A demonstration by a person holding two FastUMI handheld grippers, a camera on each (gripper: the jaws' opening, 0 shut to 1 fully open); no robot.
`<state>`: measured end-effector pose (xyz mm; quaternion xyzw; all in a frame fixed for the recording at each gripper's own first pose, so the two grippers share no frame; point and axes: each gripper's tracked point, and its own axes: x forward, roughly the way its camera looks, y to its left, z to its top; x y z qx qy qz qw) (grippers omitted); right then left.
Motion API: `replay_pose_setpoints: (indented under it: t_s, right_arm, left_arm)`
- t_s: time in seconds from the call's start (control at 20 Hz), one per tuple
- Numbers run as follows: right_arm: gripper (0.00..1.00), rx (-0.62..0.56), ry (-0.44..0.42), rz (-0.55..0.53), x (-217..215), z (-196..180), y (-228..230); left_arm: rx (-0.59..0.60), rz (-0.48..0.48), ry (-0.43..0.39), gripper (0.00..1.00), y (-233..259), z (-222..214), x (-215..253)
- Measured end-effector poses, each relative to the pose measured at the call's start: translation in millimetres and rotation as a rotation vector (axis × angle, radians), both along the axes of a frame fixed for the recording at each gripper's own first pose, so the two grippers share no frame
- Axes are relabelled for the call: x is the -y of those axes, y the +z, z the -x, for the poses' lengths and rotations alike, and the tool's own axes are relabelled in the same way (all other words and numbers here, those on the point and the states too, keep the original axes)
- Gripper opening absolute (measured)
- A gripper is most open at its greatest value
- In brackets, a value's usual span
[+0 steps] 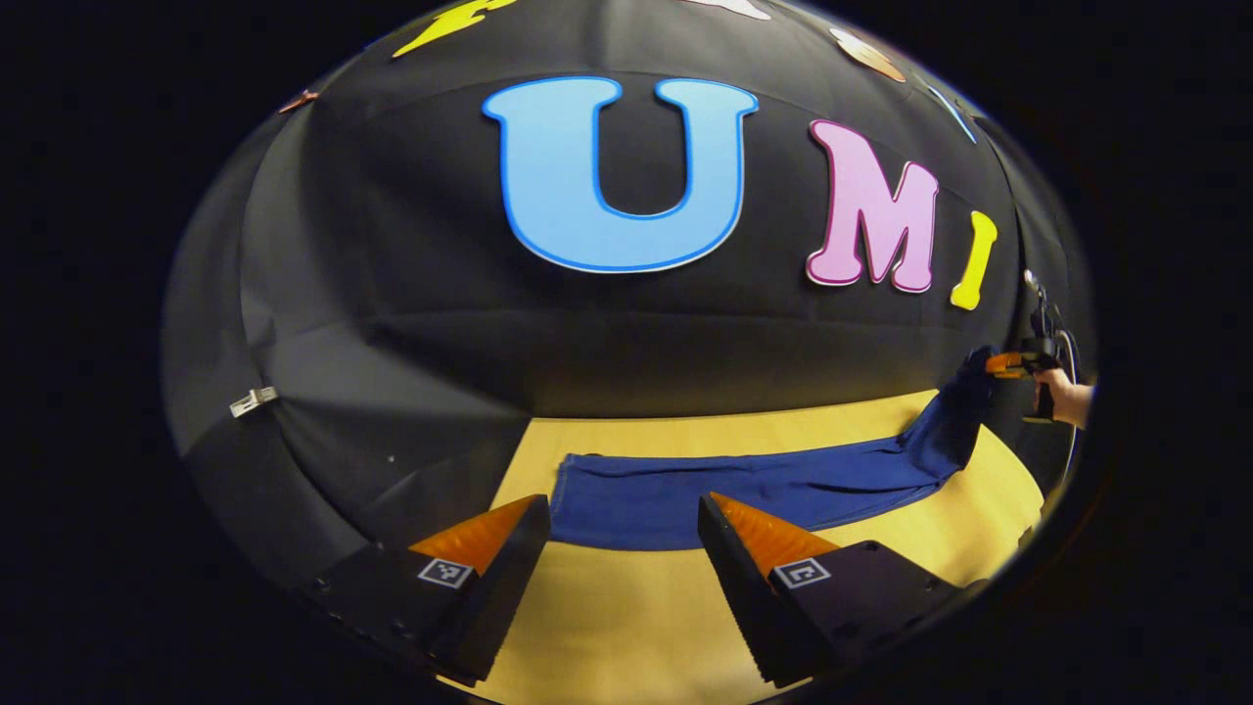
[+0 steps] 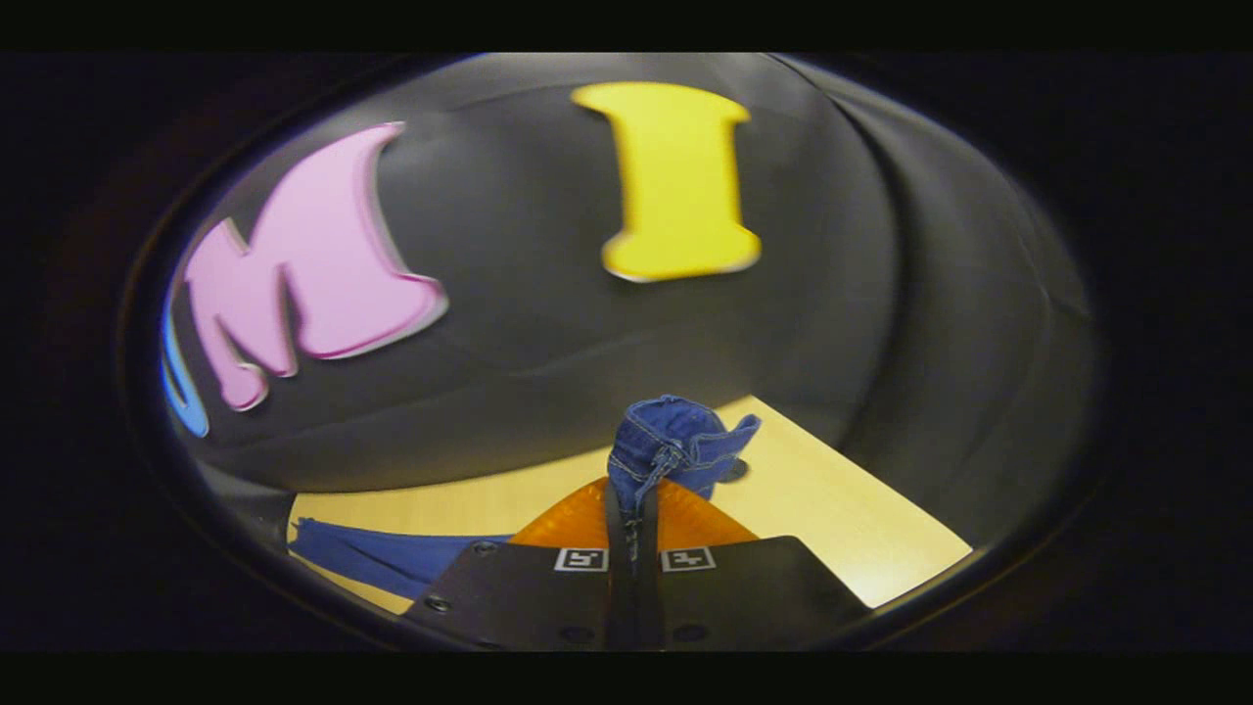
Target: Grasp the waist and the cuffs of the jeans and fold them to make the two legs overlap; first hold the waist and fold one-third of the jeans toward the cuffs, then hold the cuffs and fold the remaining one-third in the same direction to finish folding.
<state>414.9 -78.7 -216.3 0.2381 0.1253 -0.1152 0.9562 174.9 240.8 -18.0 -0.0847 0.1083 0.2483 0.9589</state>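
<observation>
Blue jeans (image 1: 744, 494) are laid along the table (image 1: 626, 607), one end lifted. The left gripper (image 1: 622, 514) is held apart, just short of the near hem. The right gripper (image 2: 634, 504) is clamped on bunched denim. The raised end should be kept taut while the left closes.

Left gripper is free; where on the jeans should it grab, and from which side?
Take the near left end of the jeans, where the cloth lies flat on the table. Slide the open left gripper in low over the near edge; the right gripper holds the far end raised.
</observation>
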Motion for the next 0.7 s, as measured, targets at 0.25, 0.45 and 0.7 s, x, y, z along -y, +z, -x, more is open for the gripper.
replay_pose_setpoints:
  t_s: [0.25,0.45,0.7]
  right_arm:
    - [0.05,0.112,0.226,0.158,-103.7,54.9,6.0]
    - [0.04,0.041,0.467,0.180,-195.1,96.7,-70.0]
    - [0.00,-0.096,0.634,0.245,-213.2,180.6,-181.1]
  left_arm:
    - [-0.037,0.016,0.018,0.95,-30.1,44.4,-16.3]
    - [-0.080,0.048,0.029,0.93,-58.2,68.3,-18.5]
    - [-0.135,0.133,0.022,0.95,-84.6,54.5,-22.6]
